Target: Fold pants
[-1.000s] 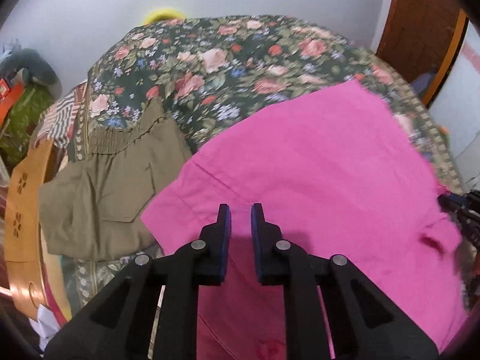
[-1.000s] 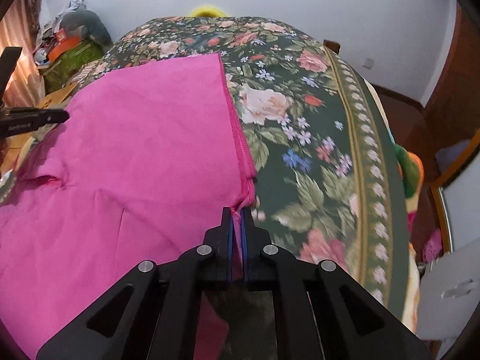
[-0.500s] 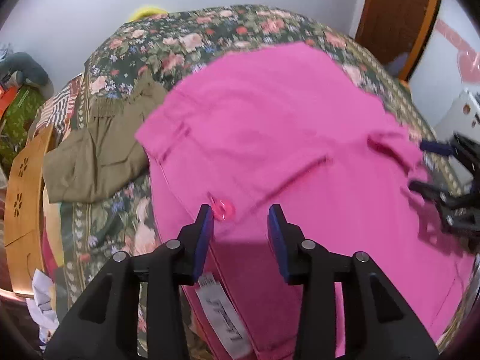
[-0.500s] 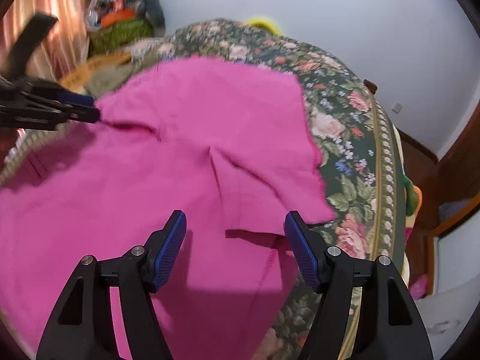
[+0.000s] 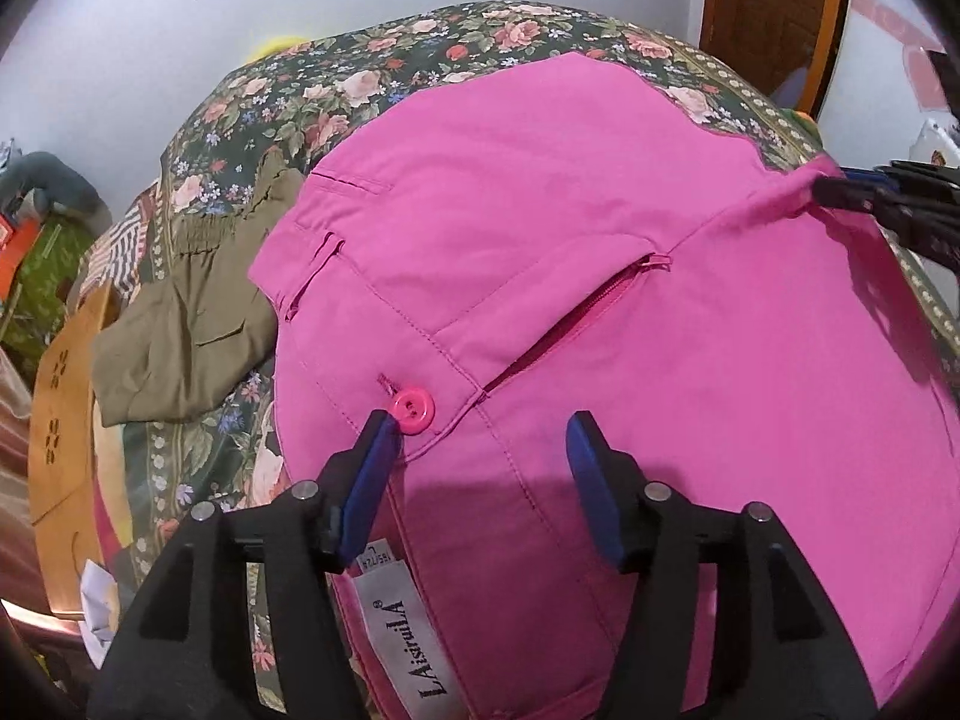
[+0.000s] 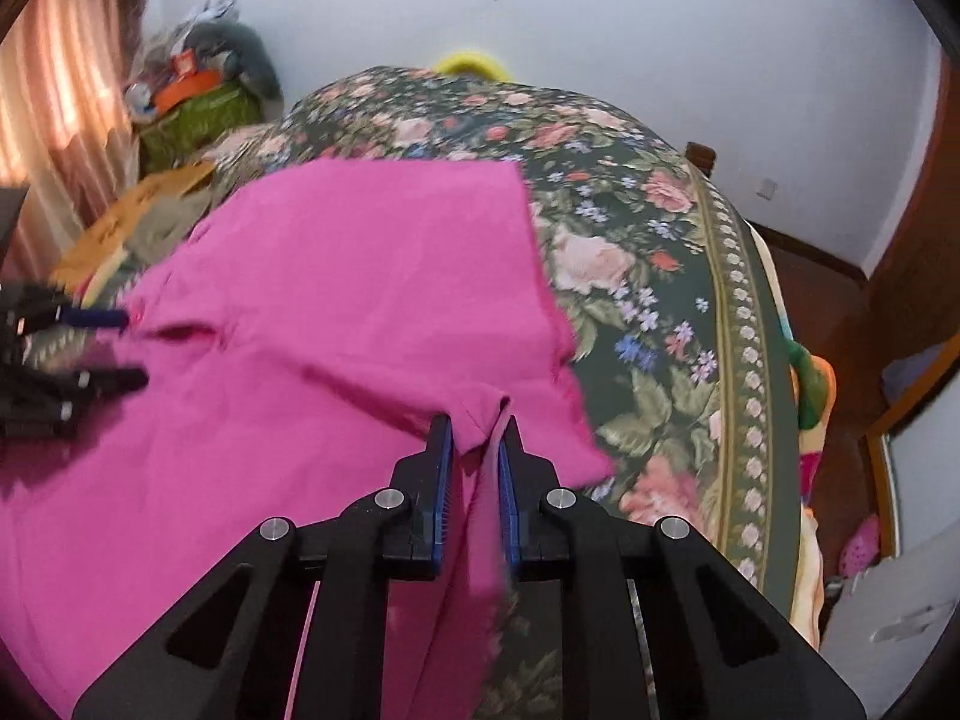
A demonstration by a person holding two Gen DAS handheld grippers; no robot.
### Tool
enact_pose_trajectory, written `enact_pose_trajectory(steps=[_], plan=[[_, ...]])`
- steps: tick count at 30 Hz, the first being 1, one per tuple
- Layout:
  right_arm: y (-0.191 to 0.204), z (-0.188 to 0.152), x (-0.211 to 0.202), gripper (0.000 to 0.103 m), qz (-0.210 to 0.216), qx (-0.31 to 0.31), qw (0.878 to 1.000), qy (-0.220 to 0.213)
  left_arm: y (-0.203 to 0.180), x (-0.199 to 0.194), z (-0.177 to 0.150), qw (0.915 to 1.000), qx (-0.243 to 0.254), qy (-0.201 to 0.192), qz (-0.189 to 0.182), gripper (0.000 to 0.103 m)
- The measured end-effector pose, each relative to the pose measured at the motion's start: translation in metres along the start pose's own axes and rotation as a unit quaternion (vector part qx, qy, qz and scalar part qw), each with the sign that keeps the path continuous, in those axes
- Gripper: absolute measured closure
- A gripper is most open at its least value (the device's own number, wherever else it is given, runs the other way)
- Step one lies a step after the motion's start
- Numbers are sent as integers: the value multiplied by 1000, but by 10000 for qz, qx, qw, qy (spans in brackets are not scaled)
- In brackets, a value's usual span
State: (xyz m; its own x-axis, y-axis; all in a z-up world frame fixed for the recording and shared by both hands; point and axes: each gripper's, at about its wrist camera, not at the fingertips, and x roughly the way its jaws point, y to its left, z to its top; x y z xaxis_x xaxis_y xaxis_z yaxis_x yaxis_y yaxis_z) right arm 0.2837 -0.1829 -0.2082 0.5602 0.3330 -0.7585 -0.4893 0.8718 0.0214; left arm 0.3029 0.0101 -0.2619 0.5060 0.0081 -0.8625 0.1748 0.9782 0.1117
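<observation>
While the olive shorts [image 5: 180, 330] lie at the left of the bed [image 5: 336, 90], partly under the edge of the pants [image 5: 600, 276], the wooden footboard [image 5: 57, 420] curves just beyond them. The pants are pink and spread flat over the floral bedspread, waistband towards me. My left tool [image 5: 480, 438] hangs over that waistband with its jaws spread wide, gripping nothing; its left blue pad [image 5: 366, 480] sits just beside the pink button [image 5: 412, 412]. A white label [image 5: 399, 630] shows under the left finger, at the inside of the waistband. The zip [image 5: 576, 330] runs slantwise away from the button, partly open. Farther right, at the far side of the waist, my right tool [image 6: 475, 420] has its jaws nearly together, pinching a raised fold of the pants cloth [image 6: 480, 414] between the blue pads. From that view the pants [image 6: 336, 300] stretch away to the left, and the left tool [image 6: 90, 348] shows at the far left edge, blurred, jaws apart. To the right of the pants the bedspread [image 6: 660, 312] lies bare to the bed's border.
</observation>
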Motion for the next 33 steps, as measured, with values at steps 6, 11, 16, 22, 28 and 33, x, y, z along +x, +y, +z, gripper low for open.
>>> enact_pose_trajectory(steps=[6, 11, 16, 22, 28, 33], plan=[[-20, 11, 50, 90, -738, -8, 9951, 662, 0, 0, -1, 10000, -44, -22, -13, 44], [-30, 13, 10, 85, -218, 594, 9978, 211, 10, 0, -2, 9995, -297, -37, -134, 43], [7, 19, -33, 81, 183, 127, 9994, -272, 13, 3, -3, 9991, -420, 19, -82, 38], [32, 14, 5, 81, 268, -111, 9995, 114, 19, 3, -5, 9980, -594, 38, -200, 38], [-5, 6, 41, 57, 143, 439, 9983, 356, 21, 1, -6, 9976, -648, 1, -252, 38], [-9, 14, 36, 57, -252, 176, 9991, 286, 18, 1, -6, 9981, -581, -6, -181, 38]])
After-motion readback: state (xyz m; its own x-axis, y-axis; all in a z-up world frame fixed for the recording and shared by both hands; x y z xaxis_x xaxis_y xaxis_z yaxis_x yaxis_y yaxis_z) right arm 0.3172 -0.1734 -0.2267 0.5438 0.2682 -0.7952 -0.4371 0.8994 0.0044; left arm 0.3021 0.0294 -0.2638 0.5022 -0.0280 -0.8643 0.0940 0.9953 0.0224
